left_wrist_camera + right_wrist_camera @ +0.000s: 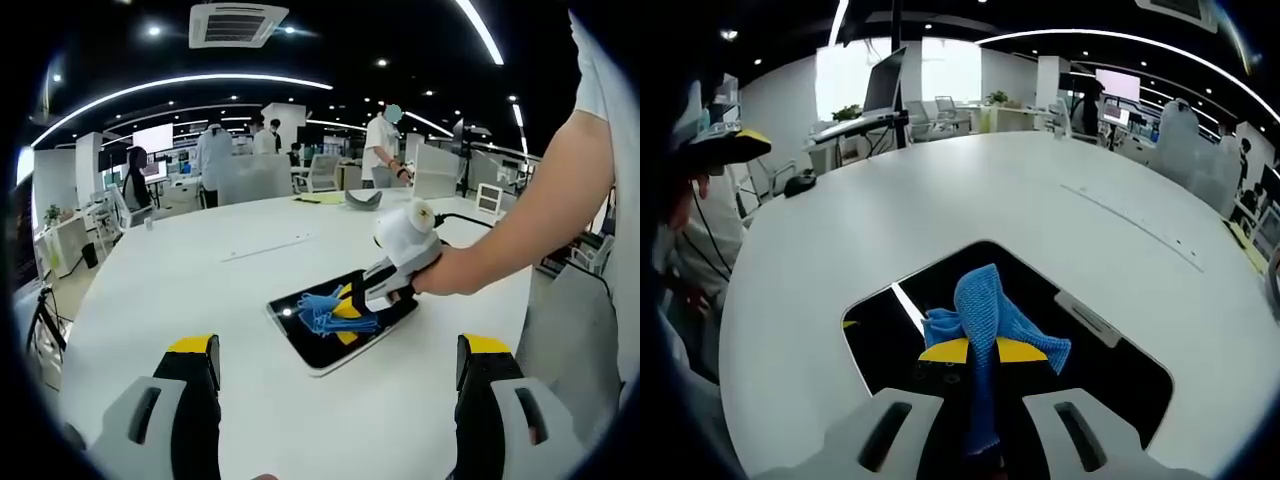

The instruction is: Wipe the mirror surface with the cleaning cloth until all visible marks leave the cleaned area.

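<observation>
Wiping mirror (340, 325) with soft cloth (985, 325), frame centre.
My right claw (980, 352) pinches the limp cloth; left claw (340, 365) released, mirror fragile on bench (200, 280).

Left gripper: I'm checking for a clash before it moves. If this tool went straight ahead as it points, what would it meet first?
Probably the mirror on the white table, where the right gripper presses the blue cloth. Depth is unclear; the left gripper may pass above it.
</observation>
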The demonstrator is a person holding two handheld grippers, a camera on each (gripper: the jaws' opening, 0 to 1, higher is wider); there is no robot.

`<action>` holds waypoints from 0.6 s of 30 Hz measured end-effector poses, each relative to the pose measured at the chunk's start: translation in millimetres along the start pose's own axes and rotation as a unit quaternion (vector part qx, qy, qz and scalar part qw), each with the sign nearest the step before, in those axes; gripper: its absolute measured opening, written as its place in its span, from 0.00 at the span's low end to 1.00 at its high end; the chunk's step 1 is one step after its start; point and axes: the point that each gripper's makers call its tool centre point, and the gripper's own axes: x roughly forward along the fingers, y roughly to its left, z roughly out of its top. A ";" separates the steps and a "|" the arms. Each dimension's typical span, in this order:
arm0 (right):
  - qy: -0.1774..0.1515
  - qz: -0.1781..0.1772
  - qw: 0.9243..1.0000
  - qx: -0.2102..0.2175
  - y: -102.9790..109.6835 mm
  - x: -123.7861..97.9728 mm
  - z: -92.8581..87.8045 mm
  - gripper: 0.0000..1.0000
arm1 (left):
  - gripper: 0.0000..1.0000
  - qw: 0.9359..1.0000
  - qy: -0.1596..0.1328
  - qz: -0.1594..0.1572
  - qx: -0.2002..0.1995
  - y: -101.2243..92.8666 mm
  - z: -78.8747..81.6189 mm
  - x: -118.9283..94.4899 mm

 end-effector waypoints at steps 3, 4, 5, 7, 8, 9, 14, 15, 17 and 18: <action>0.003 0.003 1.000 -0.004 0.8 1.4 1.3 0.03 | 0.99 1.000 0.002 0.000 0.001 -0.3 -0.4 -0.4; 0.003 0.005 1.000 -0.007 1.6 2.0 1.9 0.03 | 0.99 1.000 0.002 -0.001 0.002 -0.4 -0.4 -0.4; 0.003 0.006 1.000 -0.006 1.8 2.3 2.1 0.03 | 0.99 1.000 0.002 -0.001 0.002 -0.3 -0.5 -0.4; 0.003 0.009 1.000 -0.006 3.8 3.4 3.2 0.03 | 0.99 1.000 0.003 -0.001 0.002 -0.2 -0.9 -0.5; 0.003 0.010 1.000 -0.006 4.2 4.4 3.9 0.03 | 0.99 1.000 0.003 0.000 0.001 -0.1 -1.3 -0.6; 0.003 0.010 1.000 -0.006 4.7 5.1 4.5 0.03 | 0.99 1.000 0.003 0.000 0.001 0.1 -1.6 -0.6; 0.003 0.016 1.000 -0.010 10.1 9.1 8.4 0.03 | 0.99 1.000 0.007 0.000 0.001 0.3 -4.6 -1.0; 0.002 0.018 1.000 -0.012 11.4 10.0 9.2 0.03 | 0.99 1.000 0.007 0.000 0.000 0.8 -5.2 -1.2; 0.002 0.020 1.000 -0.013 13.2 11.5 10.6 0.03 | 0.99 1.000 0.008 0.001 0.001 1.2 -5.2 -1.8; 0.002 0.021 1.000 -0.014 14.1 12.1 11.2 0.03 | 0.99 1.000 0.010 0.001 0.002 1.4 -5.7 -2.0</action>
